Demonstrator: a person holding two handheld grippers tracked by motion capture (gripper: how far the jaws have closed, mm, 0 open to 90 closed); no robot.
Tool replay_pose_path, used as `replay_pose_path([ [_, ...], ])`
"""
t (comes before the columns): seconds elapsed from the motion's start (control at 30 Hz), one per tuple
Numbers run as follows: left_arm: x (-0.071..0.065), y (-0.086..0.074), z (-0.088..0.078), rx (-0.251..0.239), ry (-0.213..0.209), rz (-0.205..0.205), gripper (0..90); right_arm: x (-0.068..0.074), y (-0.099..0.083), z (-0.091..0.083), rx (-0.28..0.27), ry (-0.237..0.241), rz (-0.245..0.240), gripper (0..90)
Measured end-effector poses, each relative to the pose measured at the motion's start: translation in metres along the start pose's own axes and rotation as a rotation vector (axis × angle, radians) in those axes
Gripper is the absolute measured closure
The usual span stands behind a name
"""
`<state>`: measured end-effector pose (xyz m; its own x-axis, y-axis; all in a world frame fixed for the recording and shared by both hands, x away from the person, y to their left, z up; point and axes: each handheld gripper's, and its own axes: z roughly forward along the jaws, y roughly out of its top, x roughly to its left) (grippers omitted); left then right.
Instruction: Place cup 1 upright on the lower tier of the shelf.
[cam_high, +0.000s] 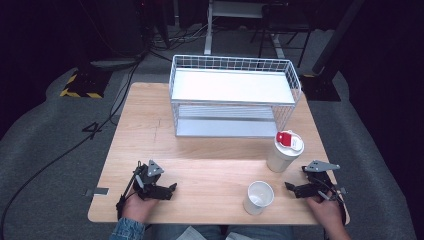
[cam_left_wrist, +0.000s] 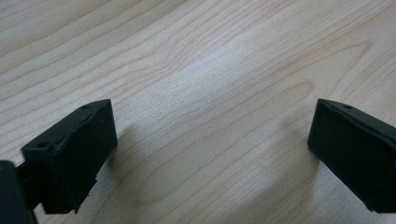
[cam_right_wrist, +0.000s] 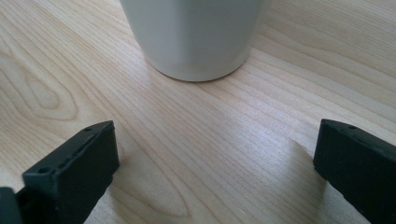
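Both tongs, left gripper (cam_high: 171, 189) and right gripper (cam_high: 289, 187), stand spread, holding nothing; the white open paper cup (cam_high: 259, 197) seems light and crushable, best gripped gently at mid-wall.

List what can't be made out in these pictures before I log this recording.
- Open cup: high view, whether it holds anything is too small to tell.
- Lidded cup: contents hidden by its red and white lid.
- Cup ahead of the right gripper: top cut off by the right gripper view's upper edge.
- Wire rack: lower shelf partly hidden by the upper one.
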<state>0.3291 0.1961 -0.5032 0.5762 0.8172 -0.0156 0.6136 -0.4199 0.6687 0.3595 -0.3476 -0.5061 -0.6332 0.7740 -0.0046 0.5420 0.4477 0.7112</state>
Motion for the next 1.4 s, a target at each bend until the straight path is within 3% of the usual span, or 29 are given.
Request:
replay_pose_path([
  [0.03,-0.001,0.001,-0.002,-0.011,0.003,-0.002,8.9,0.0,0.0,0.0,0.0,0.0,0.0,0.3],
  [0.27,-0.009,0.008,-0.015,-0.069,-0.005,0.008,7.4,0.0,0.0,0.0,0.0,0.0,0.0,0.3],
  [0.57,-0.022,0.022,-0.031,-0.154,-0.09,0.0,7.8,0.0,0.0,0.0,0.0,0.0,0.0,0.3],
  [0.67,-0.025,0.025,-0.036,-0.189,-0.101,-0.021,8.0,0.0,0.0,0.0,0.0,0.0,0.0,0.3],
  [0.9,-0.037,0.03,-0.042,-0.241,-0.103,-0.008,8.4,0.0,0.0,0.0,0.0,0.0,0.0,0.3],
  [1.03,-0.046,0.033,-0.042,-0.27,-0.141,-0.013,8.4,0.0,0.0,0.0,0.0,0.0,0.0,0.3],
  [1.4,-0.08,0.047,-0.041,-0.279,-0.225,0.075,8.4,0.0,0.0,0.0,0.0,0.0,0.0,0.3],
])
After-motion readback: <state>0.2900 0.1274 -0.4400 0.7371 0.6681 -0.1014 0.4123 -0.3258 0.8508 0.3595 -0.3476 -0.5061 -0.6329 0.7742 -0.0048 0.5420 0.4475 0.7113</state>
